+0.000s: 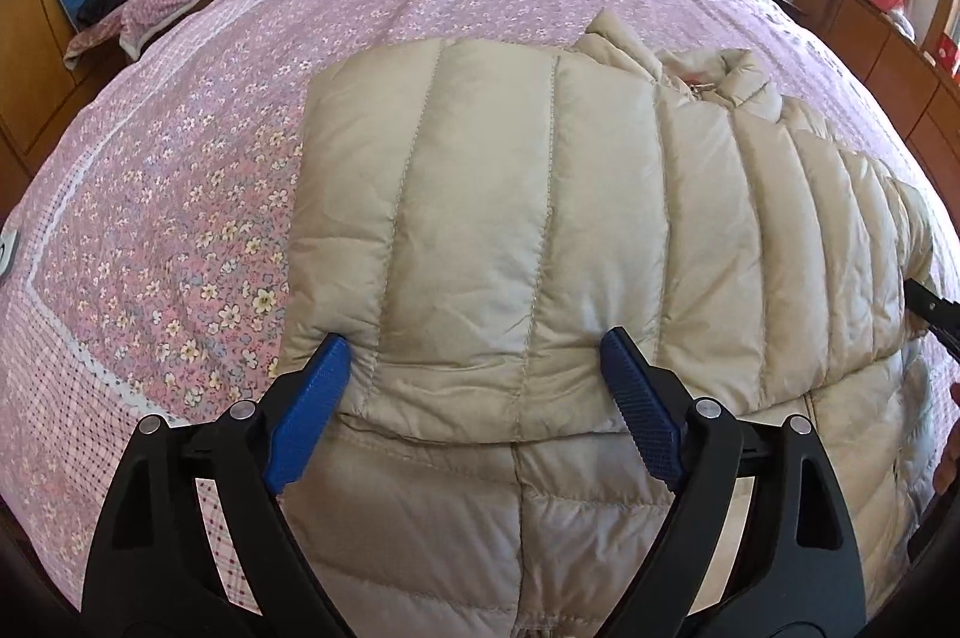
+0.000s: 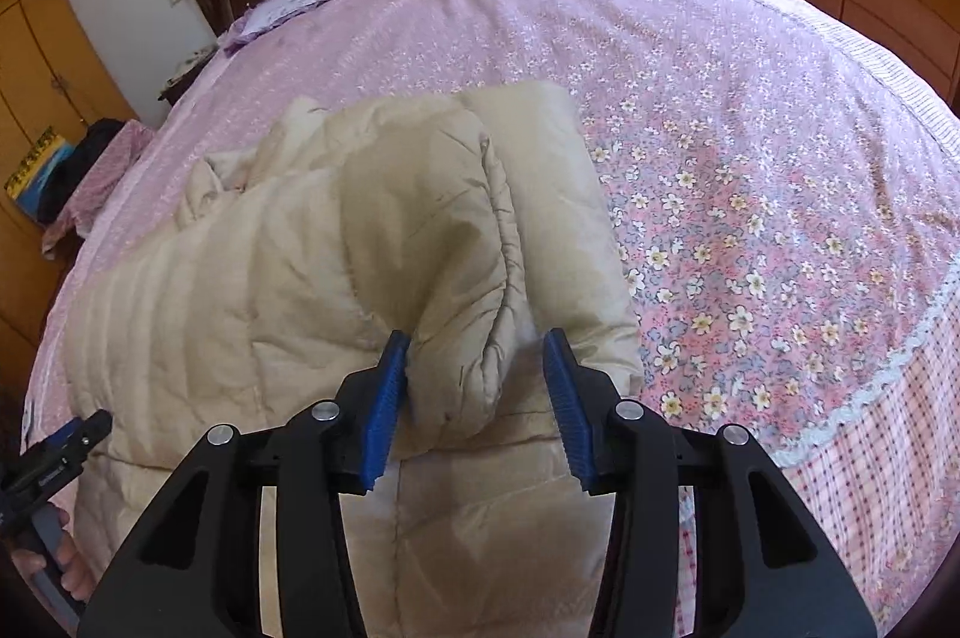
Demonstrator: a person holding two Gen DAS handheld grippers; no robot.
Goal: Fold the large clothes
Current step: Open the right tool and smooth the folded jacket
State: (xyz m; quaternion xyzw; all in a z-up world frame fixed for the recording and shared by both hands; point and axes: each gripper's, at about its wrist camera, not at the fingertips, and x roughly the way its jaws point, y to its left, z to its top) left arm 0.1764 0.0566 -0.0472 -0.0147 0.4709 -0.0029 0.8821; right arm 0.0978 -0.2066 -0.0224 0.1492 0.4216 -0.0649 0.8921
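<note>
Beige quilted jacket (image 1: 540, 218) lies on the bed (image 1: 180, 218), lower part folded up over the body. Left gripper (image 1: 474, 356): jaws spread wide astride the folded edge, not pinching. Right gripper (image 2: 477, 362): jaws part open around a bunched fold, left pad touching, no grip evident. Fold judged just laid; next move calls for flattening or a second fold

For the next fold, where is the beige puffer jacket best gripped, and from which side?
Probably the folded near edge of the beige puffer jacket, approached from the foot of the bed. There the padding forms a thick ridge facing the open left claw, so its fingers could pinch across it rather than slip on flat quilting.
</note>
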